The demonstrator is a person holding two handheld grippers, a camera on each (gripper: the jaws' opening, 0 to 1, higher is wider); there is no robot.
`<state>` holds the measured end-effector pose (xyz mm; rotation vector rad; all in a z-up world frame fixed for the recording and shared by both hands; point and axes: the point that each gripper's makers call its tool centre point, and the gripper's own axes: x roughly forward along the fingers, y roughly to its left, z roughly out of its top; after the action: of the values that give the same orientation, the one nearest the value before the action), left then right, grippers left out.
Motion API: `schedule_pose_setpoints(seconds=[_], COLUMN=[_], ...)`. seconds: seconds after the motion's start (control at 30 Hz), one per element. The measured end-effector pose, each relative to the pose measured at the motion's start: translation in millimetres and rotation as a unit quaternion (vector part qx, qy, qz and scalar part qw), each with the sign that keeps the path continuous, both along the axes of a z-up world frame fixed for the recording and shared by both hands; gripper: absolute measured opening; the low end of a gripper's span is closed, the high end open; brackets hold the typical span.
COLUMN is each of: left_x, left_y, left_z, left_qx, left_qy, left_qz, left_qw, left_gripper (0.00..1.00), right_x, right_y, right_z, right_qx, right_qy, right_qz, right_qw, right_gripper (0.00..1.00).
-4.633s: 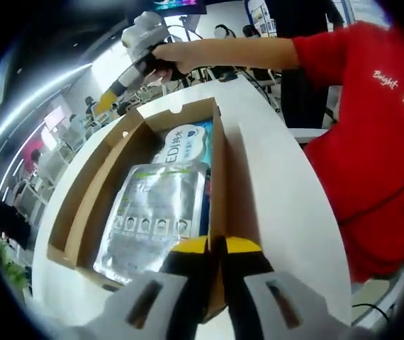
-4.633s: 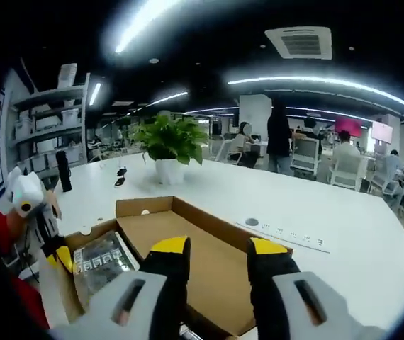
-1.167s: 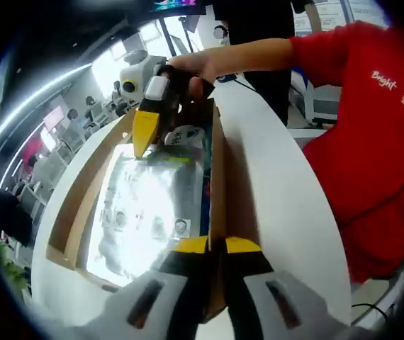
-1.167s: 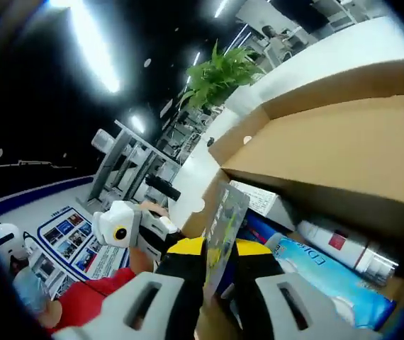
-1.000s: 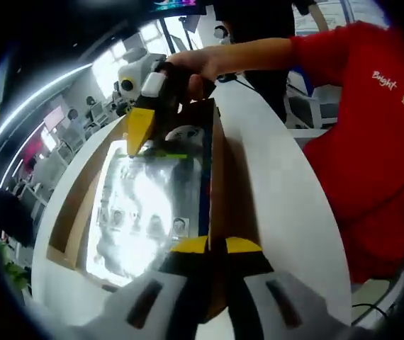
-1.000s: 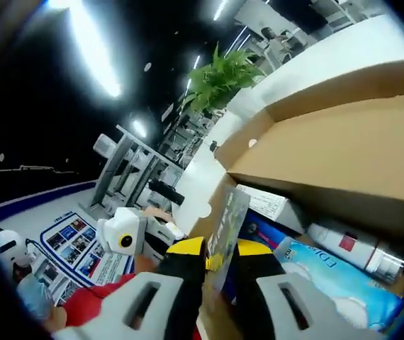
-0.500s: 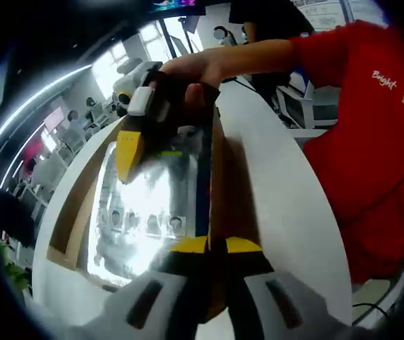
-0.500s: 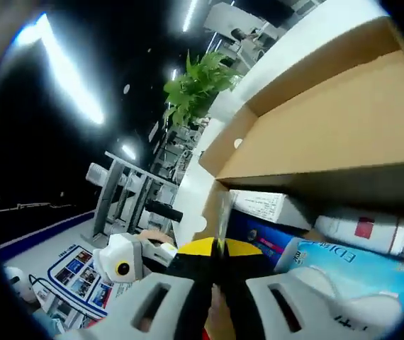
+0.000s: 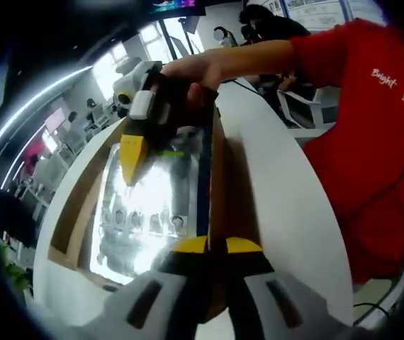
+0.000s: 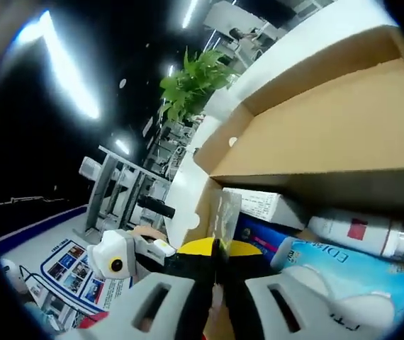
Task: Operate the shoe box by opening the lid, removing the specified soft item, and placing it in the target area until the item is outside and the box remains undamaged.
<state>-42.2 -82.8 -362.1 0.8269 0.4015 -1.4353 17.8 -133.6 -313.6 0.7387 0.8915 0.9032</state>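
1. State: right gripper (image 9: pixel 132 152) is clamped on the top edge of the silver foil pouch (image 9: pixel 145 212). The pouch is part-lifted but its lower end sits inside the shoe box (image 9: pixel 74 219), along the box's right wall.
2. Left gripper (image 9: pixel 212 251) is closed down on that right wall (image 9: pixel 216 177), pinning the box to the white table (image 9: pixel 280 205).
3. Right gripper view: jaws pressed together on the pouch edge (image 10: pixel 225 212). Grip looks shallow, though the edge is blurred, so hard to be sure.
4. Pull straight up and out along the wall, slowly. Foil is slippery and will flex.
5. Don't drag the blue wipes pack (image 10: pixel 344 273) or the white bottle (image 10: pixel 365 234) along.
6. Hold the wall lightly, since cardboard creases.
7. Clear the rim fully before swinging the pouch to the table.
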Motion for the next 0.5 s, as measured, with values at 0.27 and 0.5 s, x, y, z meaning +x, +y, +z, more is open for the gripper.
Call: schedule_pose_setpoints(seconds=[0.27, 0.5], left_x=[-0.1, 0.0], left_y=[1, 1], left_z=[-1.9, -1.7], left_qx=[0.0, 0.002], left_qy=[0.001, 0.005], left_qz=[-0.001, 0.0], left_qw=[1.0, 1.0], left_gripper=[0.06, 0.06], right_x=[5, 9], right_y=[-10, -23], right_z=[17.5, 27.2], right_qx=[0.026, 0.044], right_qy=[0.003, 0.001], right_qz=[0.0, 0.003], right_qw=[0.9997, 0.999], right_gripper=[0.01, 0.01])
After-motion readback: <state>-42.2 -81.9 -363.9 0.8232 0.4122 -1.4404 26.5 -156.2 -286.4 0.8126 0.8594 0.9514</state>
